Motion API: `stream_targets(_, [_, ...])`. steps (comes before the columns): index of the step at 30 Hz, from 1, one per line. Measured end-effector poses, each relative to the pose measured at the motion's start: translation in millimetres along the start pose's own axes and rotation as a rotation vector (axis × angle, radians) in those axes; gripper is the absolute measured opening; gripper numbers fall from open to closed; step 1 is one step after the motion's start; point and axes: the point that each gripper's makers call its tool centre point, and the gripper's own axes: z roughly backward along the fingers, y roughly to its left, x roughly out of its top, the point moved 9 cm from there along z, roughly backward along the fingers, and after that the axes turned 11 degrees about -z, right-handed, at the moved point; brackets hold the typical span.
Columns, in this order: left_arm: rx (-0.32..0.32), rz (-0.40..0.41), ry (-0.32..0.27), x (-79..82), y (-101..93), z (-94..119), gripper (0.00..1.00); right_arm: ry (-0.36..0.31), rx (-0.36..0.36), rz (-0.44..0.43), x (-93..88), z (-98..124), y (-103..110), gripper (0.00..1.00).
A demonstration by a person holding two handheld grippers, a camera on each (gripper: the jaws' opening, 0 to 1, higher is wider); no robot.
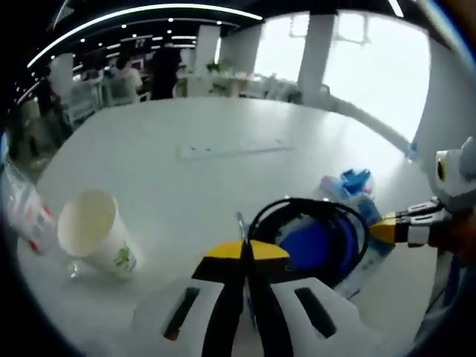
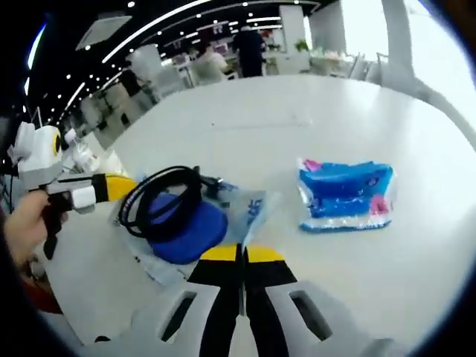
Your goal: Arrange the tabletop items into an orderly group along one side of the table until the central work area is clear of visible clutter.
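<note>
A clear plastic bag (image 2: 249, 212) lies on the white table (image 2: 312, 119) with a blue round item (image 2: 184, 227) inside and a coiled black cable (image 2: 160, 195) on top. My right gripper (image 2: 239, 253) is shut, its yellow tips pinching the bag's near edge. My left gripper (image 1: 245, 249) is shut on the opposite edge, beside the cable (image 1: 309, 216), with a thin sliver of bag rising between its tips. Each gripper also enters the other's view: the left (image 2: 111, 187), the right (image 1: 387, 230). A blue tissue pack (image 2: 346, 193) lies apart from the bag.
In the left gripper view a white paper cup (image 1: 93, 230) lies on its side, a plastic bottle (image 1: 26, 216) just beyond it near the table edge. A hand (image 2: 26, 223) holds the left gripper. A flush panel (image 1: 230, 149) sits mid-table. People and furniture stand far behind.
</note>
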Motion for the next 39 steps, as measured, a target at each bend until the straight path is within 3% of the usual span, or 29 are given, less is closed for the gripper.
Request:
stream_targets(5, [0.03, 0.036, -0.013, -0.2, 3.3, 4.0, 0.0, 0.006, 0.001, 0.039, 8.9, -10.7, 4.1, 0.01])
stream_targets(9, [0.054, 0.014, -0.024, 3.4, 5.2, 4.7, 0.0, -0.001, 0.0, 0.063, 16.3, -20.4, 7.8, 0.01])
stream_targets(19, [0.127, 0.031, 0.006, 0.3, 16.3, -0.1, 0.0, -0.026, 0.015, 0.101, 30.3, -46.8, 12.0, 0.01])
stream_targets(22, [0.149, 0.002, 0.013, 2.4, 17.8, -3.6, 0.0, -0.027, 0.026, 0.107, 32.7, -52.3, 13.2, 0.01])
stream_targets(29, [0.172, -0.03, 0.043, 3.8, 19.8, -16.3, 0.0, -0.009, 0.039, 0.098, 31.0, -65.1, 7.6, 0.01])
stream_targets(33, [0.185, -0.063, 0.077, 0.4, 16.5, -22.5, 0.0, -0.021, 0.032, 0.144, 31.3, -70.1, 4.8, 0.01])
stream_targets(39, [0.197, -0.088, 0.079, -3.0, 18.2, -26.9, 0.0, -0.024, 0.016, 0.198, 27.8, -75.5, 4.3, 0.01])
